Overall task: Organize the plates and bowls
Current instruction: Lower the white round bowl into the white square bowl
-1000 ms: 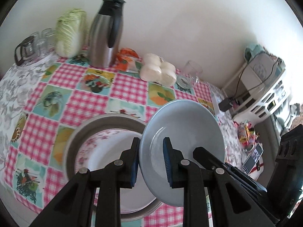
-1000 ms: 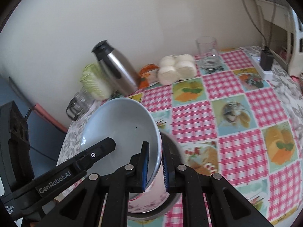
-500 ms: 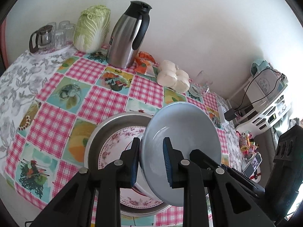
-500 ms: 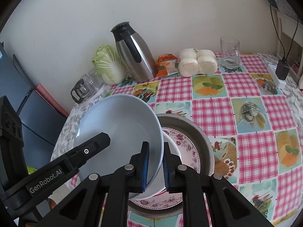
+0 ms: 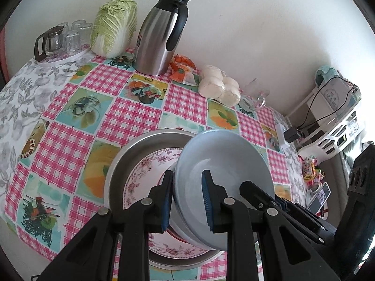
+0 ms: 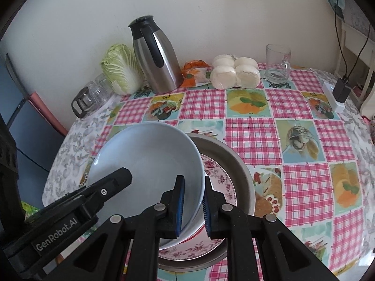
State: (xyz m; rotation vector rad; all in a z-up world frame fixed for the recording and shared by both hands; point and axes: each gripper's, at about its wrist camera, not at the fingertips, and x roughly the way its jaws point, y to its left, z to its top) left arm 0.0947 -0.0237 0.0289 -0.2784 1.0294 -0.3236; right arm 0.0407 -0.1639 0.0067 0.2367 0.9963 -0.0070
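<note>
As the pale blue bowl (image 6: 145, 164) sinks nearer the floral plate (image 6: 218, 180) in the steel basin (image 6: 243, 175), left gripper (image 5: 187, 201) and right gripper (image 6: 193, 207) clamp its nine and three o'clock rims; stacking looks close.

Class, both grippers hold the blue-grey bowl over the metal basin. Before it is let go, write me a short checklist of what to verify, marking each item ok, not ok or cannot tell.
1. left gripper clamps the rim of the blue-grey bowl: ok.
2. right gripper has the opposite rim between its pads: ok.
3. Bowl sits above the floral plate inside the metal basin: ok.
4. Bowl is level: not ok, it tilts.
5. Bowl bottom already rests on the dishes below: cannot tell.
6. Thermos and glass mug stand apart from the basin: ok.
</note>
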